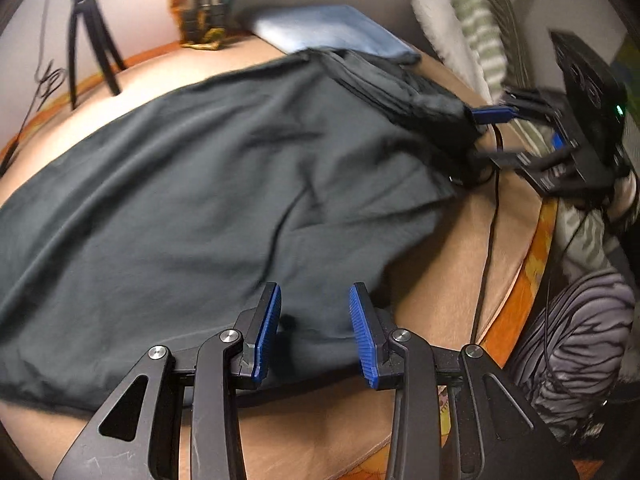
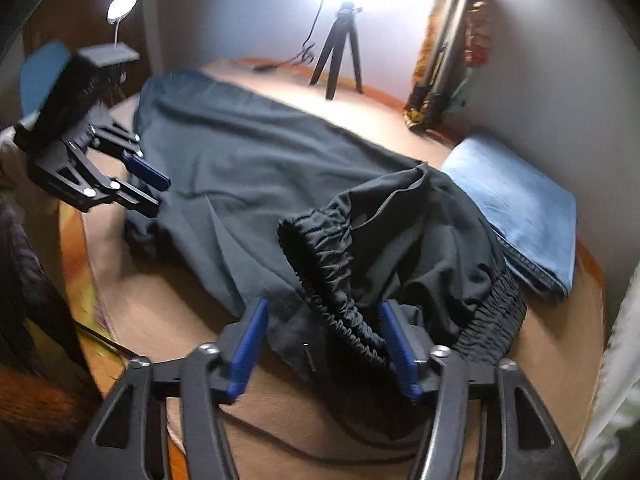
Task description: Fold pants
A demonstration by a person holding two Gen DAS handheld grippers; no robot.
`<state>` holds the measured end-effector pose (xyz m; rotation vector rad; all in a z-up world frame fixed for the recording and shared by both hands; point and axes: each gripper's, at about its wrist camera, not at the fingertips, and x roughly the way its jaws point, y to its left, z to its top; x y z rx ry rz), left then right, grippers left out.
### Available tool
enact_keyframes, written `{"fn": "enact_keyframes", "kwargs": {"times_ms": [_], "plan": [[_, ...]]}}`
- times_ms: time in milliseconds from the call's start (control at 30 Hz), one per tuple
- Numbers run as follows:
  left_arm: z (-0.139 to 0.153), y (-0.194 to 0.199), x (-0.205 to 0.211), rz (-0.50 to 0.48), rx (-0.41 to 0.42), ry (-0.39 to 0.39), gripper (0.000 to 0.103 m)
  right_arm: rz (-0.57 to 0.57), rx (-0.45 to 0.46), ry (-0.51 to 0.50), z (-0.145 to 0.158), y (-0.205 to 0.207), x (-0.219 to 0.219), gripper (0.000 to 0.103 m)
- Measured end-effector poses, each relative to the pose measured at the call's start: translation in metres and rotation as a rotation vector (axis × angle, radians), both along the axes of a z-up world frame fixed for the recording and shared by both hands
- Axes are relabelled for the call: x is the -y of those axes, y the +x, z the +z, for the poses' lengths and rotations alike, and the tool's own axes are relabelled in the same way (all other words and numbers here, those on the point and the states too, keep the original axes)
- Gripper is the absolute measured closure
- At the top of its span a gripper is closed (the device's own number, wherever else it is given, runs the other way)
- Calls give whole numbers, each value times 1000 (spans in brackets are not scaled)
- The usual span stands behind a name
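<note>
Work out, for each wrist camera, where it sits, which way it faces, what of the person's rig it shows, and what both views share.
Left wrist: sits on the left tool, angled down over an edge of the dark pants; shows its own fingers, and the right tool at the far side.
Right wrist: sits on the right tool, angled down at the raised elastic waistband; shows its own fingers and the left tool at far left.
Shared: pants, folded blue cloth, black tripod.
</note>
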<state>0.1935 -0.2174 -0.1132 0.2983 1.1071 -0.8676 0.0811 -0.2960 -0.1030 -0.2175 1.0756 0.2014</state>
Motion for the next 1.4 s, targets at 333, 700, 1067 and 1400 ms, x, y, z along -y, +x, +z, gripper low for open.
{"fn": "enact_keyframes", "kwargs": {"times_ms": [333, 700, 1067, 1400], "plan": [[-19, -7, 17, -50, 12, 41, 69, -238, 61, 110, 13, 16, 85, 95], [-11, -16, 8, -57, 37, 56, 69, -668, 53, 256, -19, -11, 195, 37], [24, -5, -64, 140, 77, -15, 69, -626, 125, 181, 12, -52, 156, 36], [37, 14, -177, 467, 89, -92, 57, -492, 198, 175, 55, -32, 91, 24]]}}
